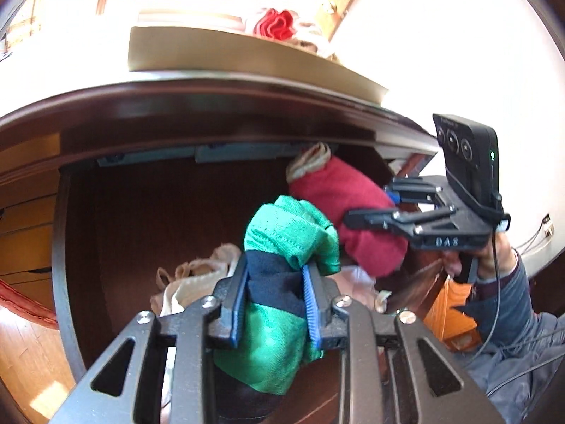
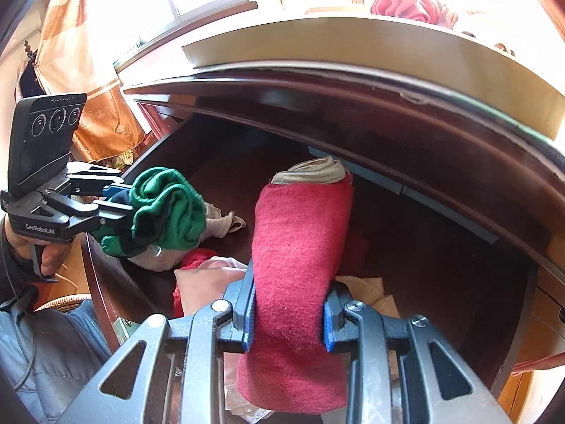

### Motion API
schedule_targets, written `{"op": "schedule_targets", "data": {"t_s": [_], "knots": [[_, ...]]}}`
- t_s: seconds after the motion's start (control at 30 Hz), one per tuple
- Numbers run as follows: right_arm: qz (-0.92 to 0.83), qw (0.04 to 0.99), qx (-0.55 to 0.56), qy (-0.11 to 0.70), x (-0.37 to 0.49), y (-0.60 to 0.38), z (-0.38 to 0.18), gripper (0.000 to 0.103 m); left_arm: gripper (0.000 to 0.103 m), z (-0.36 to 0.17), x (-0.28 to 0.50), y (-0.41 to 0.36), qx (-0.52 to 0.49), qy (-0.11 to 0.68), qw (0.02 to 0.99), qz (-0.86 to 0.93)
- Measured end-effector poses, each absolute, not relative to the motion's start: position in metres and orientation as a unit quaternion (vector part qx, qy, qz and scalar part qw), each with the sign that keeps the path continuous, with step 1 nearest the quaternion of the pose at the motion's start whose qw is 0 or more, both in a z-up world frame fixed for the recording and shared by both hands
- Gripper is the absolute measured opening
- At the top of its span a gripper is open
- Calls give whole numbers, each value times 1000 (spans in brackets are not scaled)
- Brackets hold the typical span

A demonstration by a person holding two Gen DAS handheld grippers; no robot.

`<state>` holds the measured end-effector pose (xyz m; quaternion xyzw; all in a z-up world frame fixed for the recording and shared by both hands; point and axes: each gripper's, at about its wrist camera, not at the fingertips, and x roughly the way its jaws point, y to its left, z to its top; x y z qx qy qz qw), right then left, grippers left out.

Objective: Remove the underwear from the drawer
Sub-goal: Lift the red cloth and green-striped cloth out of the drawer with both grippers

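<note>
My left gripper [image 1: 274, 304] is shut on green underwear with a navy band [image 1: 282, 247], held above the open dark wooden drawer [image 1: 141, 219]. In the right wrist view the same left gripper [image 2: 122, 208] shows at the left with the green underwear [image 2: 169, 208] bunched at its tips. My right gripper [image 2: 289, 312] is shut on a rolled red garment with a beige band at its far end [image 2: 300, 233], also over the drawer. The left wrist view shows that red roll [image 1: 349, 219] in the right gripper [image 1: 356, 217]. More pale and red garments [image 2: 208, 279] lie in the drawer.
A beige underwear piece [image 1: 190, 282] lies on the drawer floor. A light tray [image 2: 353, 46] with a red cloth [image 2: 406, 3] sits on the cabinet top above the drawer. An orange curtain [image 2: 88, 70] hangs at the left. A person's hand and grey sleeve [image 1: 508, 282] are at the right.
</note>
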<state>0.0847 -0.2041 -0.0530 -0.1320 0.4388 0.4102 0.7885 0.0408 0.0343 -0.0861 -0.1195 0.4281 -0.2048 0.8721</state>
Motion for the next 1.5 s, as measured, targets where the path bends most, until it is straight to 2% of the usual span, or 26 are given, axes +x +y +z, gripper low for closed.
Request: {"op": "schedule_targets", "data": {"t_s": [0.83, 1.5], "knots": [[429, 812, -119, 377, 56, -229, -38, 31, 26, -89, 29, 34, -154, 320, 924, -143], [422, 844, -110, 311, 32, -253, -21, 31, 26, -84, 16, 40, -163, 294, 933, -129]]}}
